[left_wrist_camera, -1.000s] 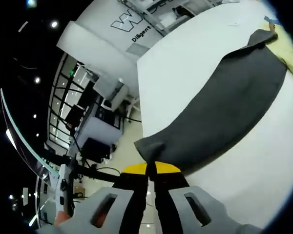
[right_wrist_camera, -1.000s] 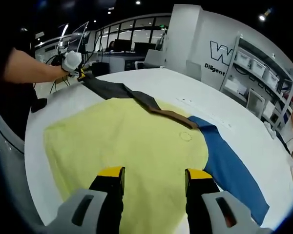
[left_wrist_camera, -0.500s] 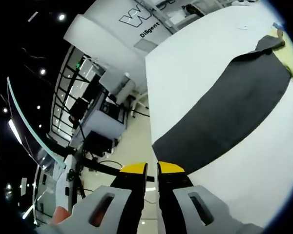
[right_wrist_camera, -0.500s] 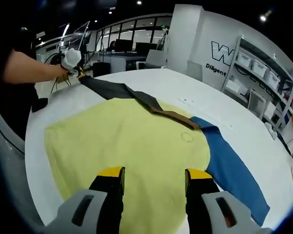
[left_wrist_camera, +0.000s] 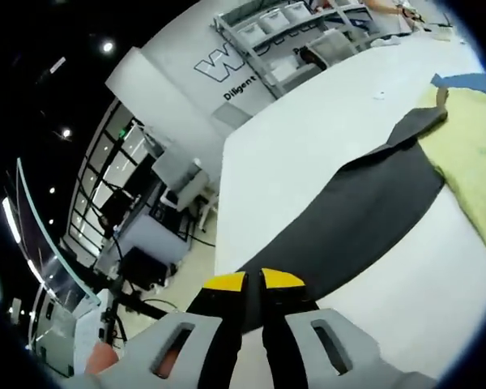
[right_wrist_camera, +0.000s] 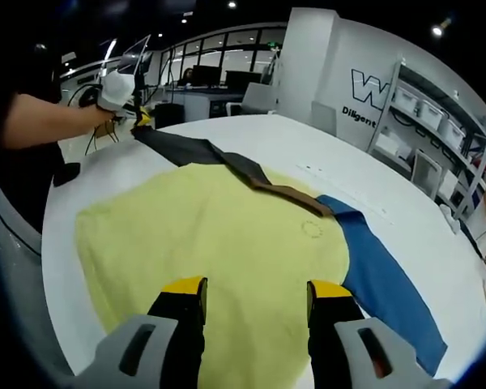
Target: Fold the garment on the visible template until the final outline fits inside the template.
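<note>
**Folding barely begun: garment still spread wide**

The yellow garment (right_wrist_camera: pixel 219 259) lies flat and open on the white table (right_wrist_camera: pixel 283 138), taking up most of the near side in the right gripper view. A dark grey sleeve (left_wrist_camera: pixel 356 219) runs out from it toward the table's far corner, and a blue part (right_wrist_camera: pixel 381 275) stretches the other way along the table. Whether the blue is the garment's other sleeve or the template itself I cannot tell; no clear template outline can be made out.

The left tongs (left_wrist_camera: pixel 253 281) sit at the tip of the grey sleeve near the table edge, jaws almost pressed together. Whether cloth is pinched between them cannot be told from the left gripper view; the sleeve end lies right at the tips. The right gripper view shows those same tongs (right_wrist_camera: pixel 138 117) far off, held by a person's hand at the sleeve's end.

The right tongs (right_wrist_camera: pixel 257 285) hover above the yellow body with jaws spread wide and nothing between them.

By my judgement almost everything is left: no fold is visible in the body, both long pieces lie stretched out, and the outline reaches well across the table. The grey sleeve looks like the first part to bring inward, then the opposite side and the body.
</note>
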Demonstrator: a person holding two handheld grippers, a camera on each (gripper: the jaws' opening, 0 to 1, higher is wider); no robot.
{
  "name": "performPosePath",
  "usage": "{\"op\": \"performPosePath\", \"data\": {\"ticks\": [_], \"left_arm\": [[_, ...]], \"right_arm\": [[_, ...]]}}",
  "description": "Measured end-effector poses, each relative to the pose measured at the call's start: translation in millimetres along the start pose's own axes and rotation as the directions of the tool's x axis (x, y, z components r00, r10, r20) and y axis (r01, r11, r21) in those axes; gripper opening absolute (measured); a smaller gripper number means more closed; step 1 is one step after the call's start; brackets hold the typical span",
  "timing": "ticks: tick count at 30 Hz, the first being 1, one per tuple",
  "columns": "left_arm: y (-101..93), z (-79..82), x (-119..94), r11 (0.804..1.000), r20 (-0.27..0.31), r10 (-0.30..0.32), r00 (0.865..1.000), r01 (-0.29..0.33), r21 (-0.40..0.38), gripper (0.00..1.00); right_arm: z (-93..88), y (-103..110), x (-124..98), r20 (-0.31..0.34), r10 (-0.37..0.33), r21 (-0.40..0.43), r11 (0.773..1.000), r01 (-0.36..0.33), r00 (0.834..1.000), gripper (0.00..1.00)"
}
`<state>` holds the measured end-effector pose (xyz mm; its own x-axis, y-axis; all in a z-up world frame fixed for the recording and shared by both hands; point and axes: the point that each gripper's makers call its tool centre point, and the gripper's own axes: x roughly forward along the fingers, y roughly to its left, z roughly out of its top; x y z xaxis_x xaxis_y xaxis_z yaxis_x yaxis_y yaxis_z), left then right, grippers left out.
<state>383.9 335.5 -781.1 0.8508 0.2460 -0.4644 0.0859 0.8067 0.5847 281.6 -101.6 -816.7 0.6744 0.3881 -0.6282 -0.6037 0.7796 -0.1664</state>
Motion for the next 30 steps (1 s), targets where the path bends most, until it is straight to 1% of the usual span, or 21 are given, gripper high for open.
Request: {"op": "performPosePath", "data": {"ticks": [4, 5, 7, 10, 12, 14, 19, 21, 22, 23, 26, 27, 28, 30], "left_arm": [[-15.6, 14.3, -7, 0.999, 0.039, -0.030, 0.999, 0.032, -0.038, 0.10], [-22.2, 18.5, -9, 0.998, 0.047, -0.045, 0.998, 0.048, -0.047, 0.10], [-30.7, 24.6, -13, 0.997, 0.061, -0.063, 0.996, 0.066, -0.050, 0.10], [-47.0, 36.8, -21, 0.992, 0.098, -0.097, 0.990, 0.104, -0.071, 0.10], [-55.0, 41.4, -25, 0.990, 0.109, -0.110, 0.988, 0.119, -0.077, 0.10], [-68.2, 46.3, -31, 0.983, 0.120, -0.142, 0.983, 0.154, -0.097, 0.10], [-92.9, 60.6, -47, 0.968, 0.165, -0.191, 0.968, 0.213, -0.129, 0.10], [-102.3, 66.0, -54, 0.964, 0.180, -0.212, 0.960, 0.236, -0.124, 0.10], [-108.0, 69.7, -58, 0.960, 0.193, -0.227, 0.954, 0.253, -0.122, 0.10], [-110.3, 71.1, -59, 0.957, 0.199, -0.235, 0.952, 0.262, -0.122, 0.10], [-124.4, 78.6, -68, 0.937, 0.226, -0.283, 0.932, 0.319, -0.142, 0.12], [-126.5, 79.6, -69, 0.934, 0.230, -0.291, 0.929, 0.328, -0.143, 0.12], [-133.5, 83.2, -74, 0.925, 0.245, -0.313, 0.918, 0.353, -0.141, 0.12], [-142.9, 87.3, -81, 0.912, 0.261, -0.344, 0.902, 0.387, -0.135, 0.14]], "right_arm": [[0.6, 1, 1, 0.002, 0.002, -0.001, 1.000, -0.002, 1.000, 0.46], [0.6, 1, 1, 0.002, 0.003, -0.003, 1.000, -0.003, 1.000, 0.46], [1.1, 1, 0, 0.003, 0.004, -0.003, 1.000, -0.004, 1.000, 0.46], [2.4, 1, 0, 0.008, 0.003, -0.003, 1.000, -0.003, 1.000, 0.46], [3.1, 1, 0, 0.011, 0.003, -0.002, 1.000, -0.003, 1.000, 0.46], [3.3, 1, 0, 0.011, 0.004, -0.003, 1.000, -0.004, 1.000, 0.46], [5.0, 2, 0, 0.017, 0.006, -0.003, 1.000, -0.006, 1.000, 0.46], [5.4, 2, -1, 0.019, 0.006, -0.004, 1.000, -0.006, 1.000, 0.46], [5.4, 2, -1, 0.019, 0.006, -0.003, 1.000, -0.006, 1.000, 0.46], [5.5, 2, -1, 0.019, 0.007, -0.003, 1.000, -0.007, 1.000, 0.46], [7.3, 2, -1, 0.024, 0.007, -0.005, 1.000, -0.007, 1.000, 0.46], [7.7, 2, -1, 0.025, 0.008, -0.005, 1.000, -0.008, 1.000, 0.46], [8.1, 3, -1, 0.026, 0.009, -0.005, 1.000, -0.008, 1.000, 0.46], [8.6, 3, -1, 0.026, 0.010, -0.007, 1.000, -0.010, 1.000, 0.46]]}}
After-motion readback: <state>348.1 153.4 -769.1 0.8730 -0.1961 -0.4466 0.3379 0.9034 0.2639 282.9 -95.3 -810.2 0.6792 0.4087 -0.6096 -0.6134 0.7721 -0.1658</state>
